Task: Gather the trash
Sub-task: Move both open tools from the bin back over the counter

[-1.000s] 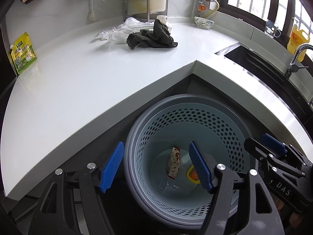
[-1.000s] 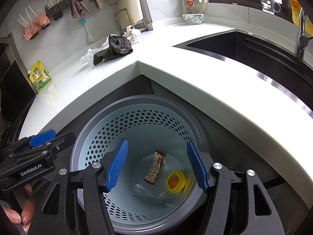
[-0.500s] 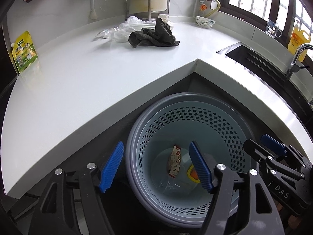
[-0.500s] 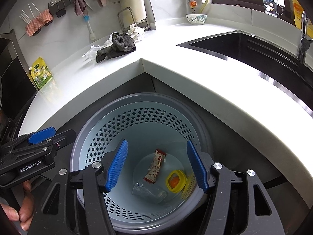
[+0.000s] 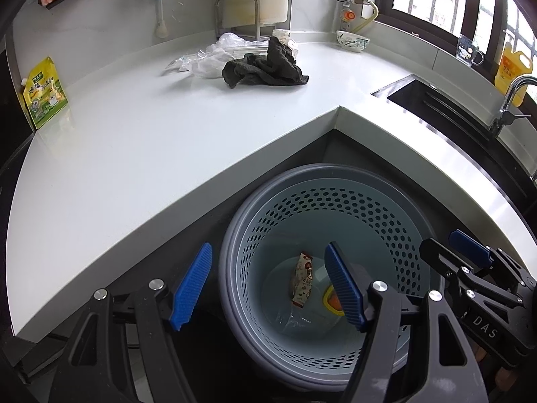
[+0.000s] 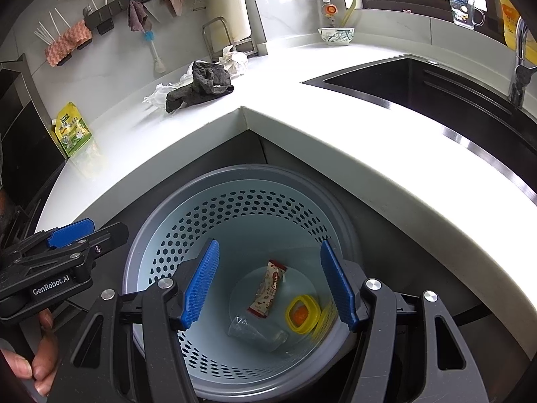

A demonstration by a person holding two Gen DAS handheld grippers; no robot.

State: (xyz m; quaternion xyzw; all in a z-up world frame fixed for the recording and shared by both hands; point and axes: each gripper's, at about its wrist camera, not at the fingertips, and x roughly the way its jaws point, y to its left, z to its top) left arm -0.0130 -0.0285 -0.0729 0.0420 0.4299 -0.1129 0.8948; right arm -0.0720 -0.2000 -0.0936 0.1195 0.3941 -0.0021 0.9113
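Observation:
A grey perforated waste basket [image 5: 235, 245] [image 6: 157, 225] stands on the floor in the inner corner of the white counter [image 5: 141, 141]. At its bottom lie a red-and-white snack wrapper [image 5: 302, 280] [image 6: 268, 288], a yellow lid [image 6: 300, 314] and a clear plastic cup [image 6: 258, 330]. My left gripper [image 5: 268, 285] hovers open over the basket's left rim, nothing between its blue pads. My right gripper [image 6: 268, 287] hangs open above the basket's middle, also holding nothing. Each gripper shows at the edge of the other's view, the right gripper [image 5: 449, 248] and the left gripper [image 6: 100, 235].
On the counter's far part lie a dark cloth [image 5: 265, 67] and crumpled white plastic [image 5: 214, 60]. A green pouch [image 5: 43, 94] leans at the left wall, a bowl [image 5: 352, 40] sits at the back. A sink [image 6: 436, 94] and tap are to the right. A hand [image 6: 43, 362] holds the left gripper.

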